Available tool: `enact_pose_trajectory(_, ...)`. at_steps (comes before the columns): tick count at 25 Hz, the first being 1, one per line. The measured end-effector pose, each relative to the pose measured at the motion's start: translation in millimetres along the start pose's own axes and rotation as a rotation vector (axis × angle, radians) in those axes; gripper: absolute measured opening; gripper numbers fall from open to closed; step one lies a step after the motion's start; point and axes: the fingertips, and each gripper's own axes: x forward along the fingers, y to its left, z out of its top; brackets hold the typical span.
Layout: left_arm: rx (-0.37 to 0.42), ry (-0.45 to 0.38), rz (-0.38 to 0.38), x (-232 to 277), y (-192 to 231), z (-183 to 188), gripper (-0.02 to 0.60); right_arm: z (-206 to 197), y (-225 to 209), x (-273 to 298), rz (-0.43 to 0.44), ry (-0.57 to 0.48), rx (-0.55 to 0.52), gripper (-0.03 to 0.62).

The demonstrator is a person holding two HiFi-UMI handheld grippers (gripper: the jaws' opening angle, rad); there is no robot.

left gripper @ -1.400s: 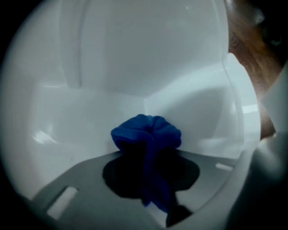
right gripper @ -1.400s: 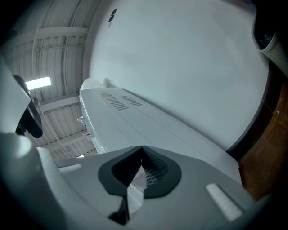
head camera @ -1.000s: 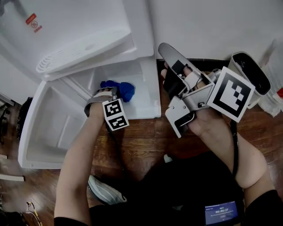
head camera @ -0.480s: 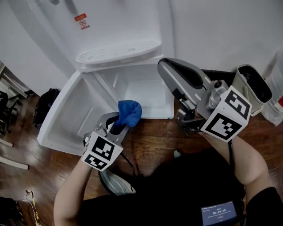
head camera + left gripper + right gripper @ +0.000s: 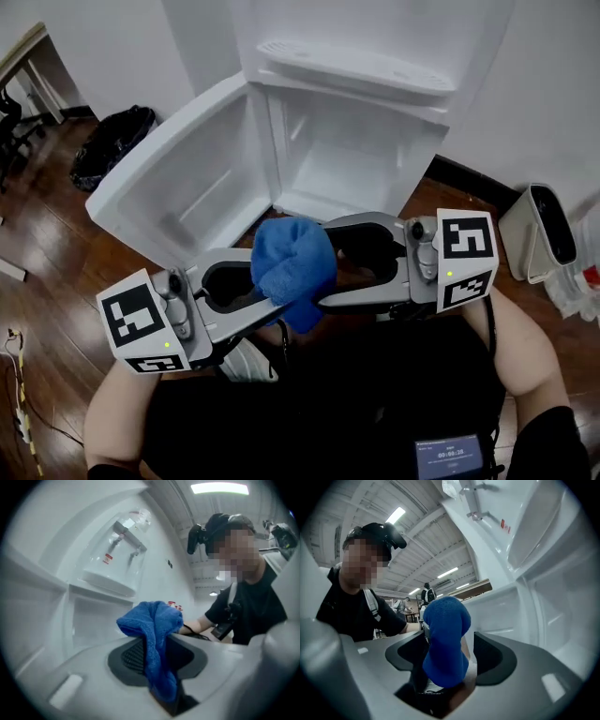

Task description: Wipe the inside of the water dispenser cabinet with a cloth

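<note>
The left gripper (image 5: 267, 289) reaches in from 8 o'clock in the head view with its jaws clamped tight on the bunched blue cloth (image 5: 292, 267). The cloth is held in the air at the middle of the view, outside the open water dispenser cabinet (image 5: 352, 155) at 12 o'clock. The right gripper (image 5: 328, 267) comes in from 3 o'clock, tip to tip with the left; its jaws have just been opening and stand wide apart around the cloth, pads clear of it, while the cabinet door (image 5: 173, 192) stands open at 10 o'clock.
</note>
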Motion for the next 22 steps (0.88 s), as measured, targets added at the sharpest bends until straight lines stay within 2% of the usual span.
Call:
enact_pose_trajectory(2,0.007,0.011,-0.052,-1,-6,-4,0.103,-8,6,11,0.045,0.014,0.028,0.321)
enact_pose_trajectory(3,0.004,0.011,-0.068,-2,-7,-5,0.103,-10,9,14,0.068,0.012,0.042,0.282)
enact_pose_trajectory(4,-0.005,0.011,-0.079,-3,-7,-6,0.102,-11,11,16,0.085,0.007,0.055,0.196)
enact_pose_trajectory(6,-0.038,0.008,-0.093,-4,-5,-8,0.104,-13,12,16,0.095,-0.007,0.077,0.139)
enact_pose_trajectory(7,-0.055,0.008,-0.091,-5,-3,-9,0.11,-14,11,16,0.094,-0.013,0.087,0.132)
enact_pose_trajectory(9,-0.066,0.017,-0.056,-10,3,-12,0.151,-15,7,16,0.088,-0.035,0.116,0.127)
enact_pose_trajectory(11,-0.054,0.028,0.02,-20,15,-8,0.22,-9,-5,11,0.042,-0.09,0.15,0.127)
enact_pose_trajectory(12,-0.034,0.038,0.073,-28,24,-3,0.24,-2,-18,6,-0.021,-0.127,0.156,0.127)
enact_pose_trajectory(13,0.0,0.054,0.134,-36,32,4,0.241,4,-35,-2,-0.126,-0.16,0.146,0.127)
enact_pose_trajectory(15,0.086,0.076,0.272,-59,44,26,0.241,12,-81,-22,-0.432,-0.177,0.066,0.129)
enact_pose_trajectory(17,0.134,0.028,0.431,-90,50,58,0.241,15,-127,-44,-0.725,-0.15,-0.022,0.129)
enact_pose_trajectory(18,0.143,-0.012,0.516,-108,52,74,0.241,17,-149,-54,-0.826,-0.144,-0.039,0.13)
enact_pose_trajectory(20,0.151,-0.084,0.697,-148,57,92,0.238,23,-189,-68,-0.953,-0.163,-0.036,0.13)
enact_pose_trajectory(22,0.153,-0.14,0.868,-185,64,93,0.213,29,-228,-75,-1.035,-0.19,-0.048,0.132)
